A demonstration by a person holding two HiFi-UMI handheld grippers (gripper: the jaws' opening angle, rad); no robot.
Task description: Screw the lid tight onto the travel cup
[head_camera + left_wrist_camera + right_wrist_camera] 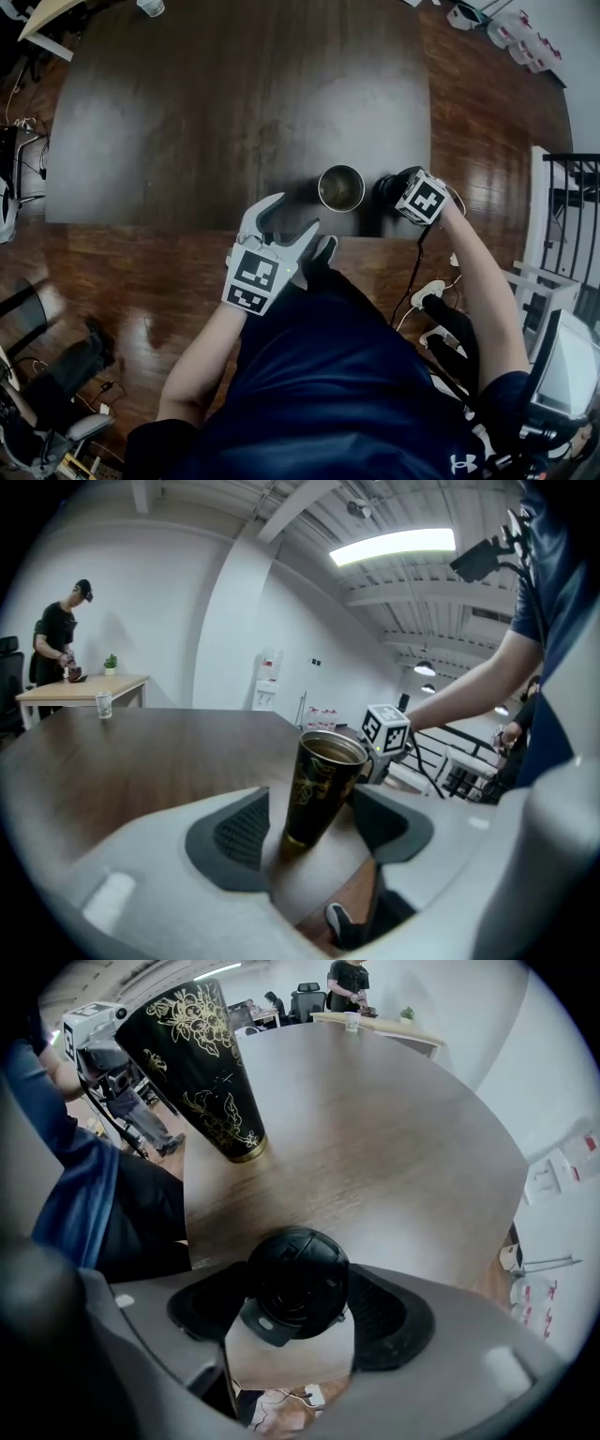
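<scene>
Screwing is not yet starting: the tall black travel cup with gold flower print [319, 789] is standing open-mouthed by the near edge of the dark wooden table [187, 112]. The round black lid [298, 1283] is lying just right of it. The right gripper [300, 1314] is pointing down, parted jaws straddling the lid, seemingly unclamped. The left gripper [314, 836] is waiting with jaws apart, the cup just ahead, untouched.

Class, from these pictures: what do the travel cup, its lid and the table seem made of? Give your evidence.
The travel cup is likely metal: its inside is shiny and reflective, and its outside is glossy black with a gold floral print. The lid is probably black plastic, moulded with a slight sheen. The table is dark wood or wood-look laminate; grain shows.
</scene>
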